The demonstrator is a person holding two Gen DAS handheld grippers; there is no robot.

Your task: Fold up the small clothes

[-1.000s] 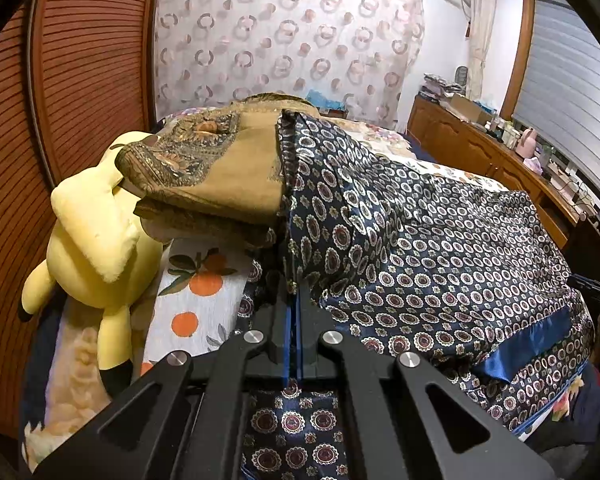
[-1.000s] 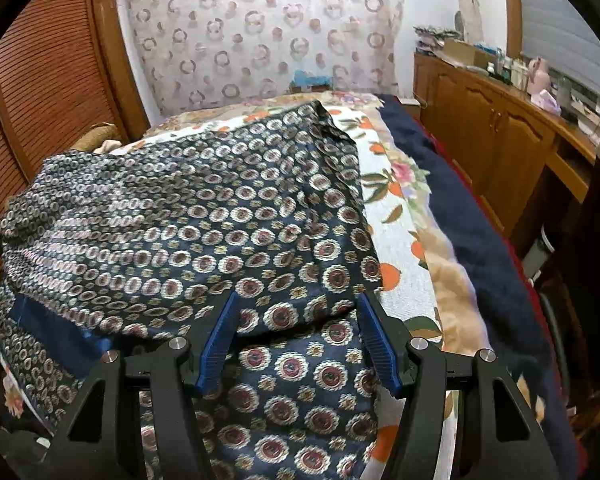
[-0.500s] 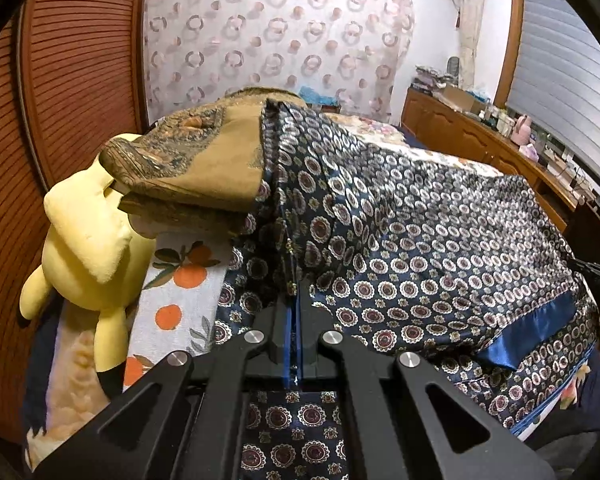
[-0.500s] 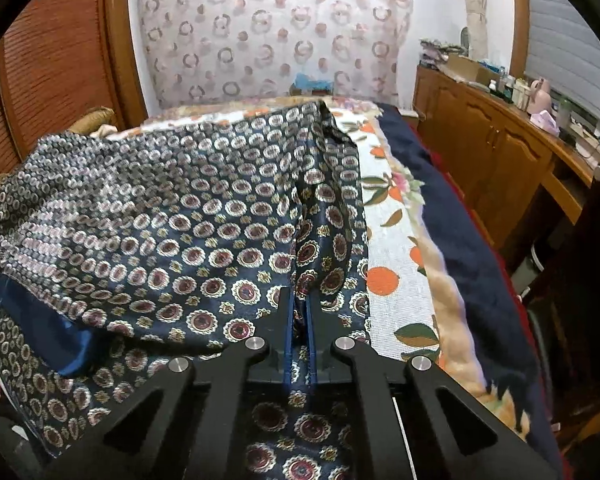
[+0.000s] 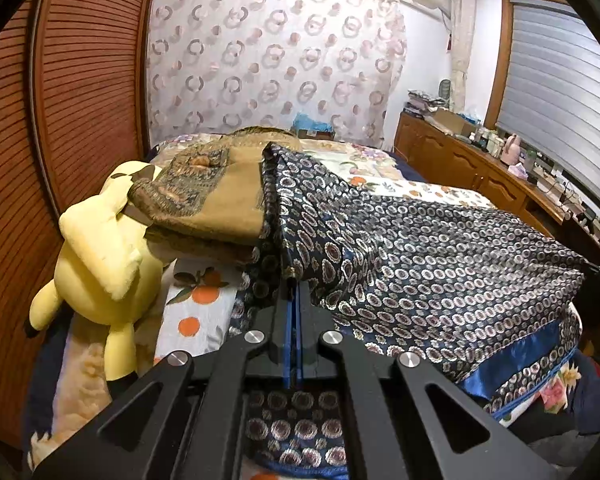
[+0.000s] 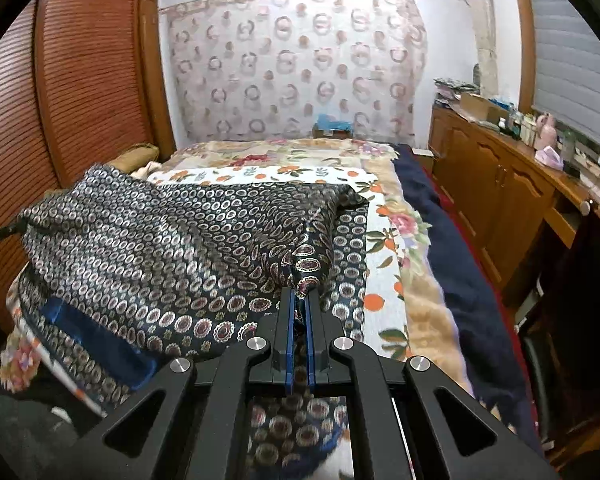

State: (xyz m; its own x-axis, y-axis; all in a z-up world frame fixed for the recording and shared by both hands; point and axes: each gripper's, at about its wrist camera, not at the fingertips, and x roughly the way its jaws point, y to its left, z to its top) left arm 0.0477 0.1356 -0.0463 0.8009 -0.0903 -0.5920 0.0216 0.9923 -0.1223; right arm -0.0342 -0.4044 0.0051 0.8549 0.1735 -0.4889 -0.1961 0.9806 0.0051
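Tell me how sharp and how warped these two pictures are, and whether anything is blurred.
Left wrist view: strong fisheye bending, black corners, patterned cloth mostly sharp, yellow plush toy crisp. Right wrist view: same warping, cloth smeared by motion blur, especially toward the left edge; the far curtain looks soft.

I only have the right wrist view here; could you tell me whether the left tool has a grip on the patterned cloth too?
Observer: Yes, the left tool is shut on an edge of the patterned cloth.
Operator: Thank you. Is anything lying beside it on that side?
Observer: A yellow plush toy lies on the bed beside the wardrobe.
Operator: Anything else near it?
Observer: A folded brown cloth rests partly on the toy, touching the patterned cloth.
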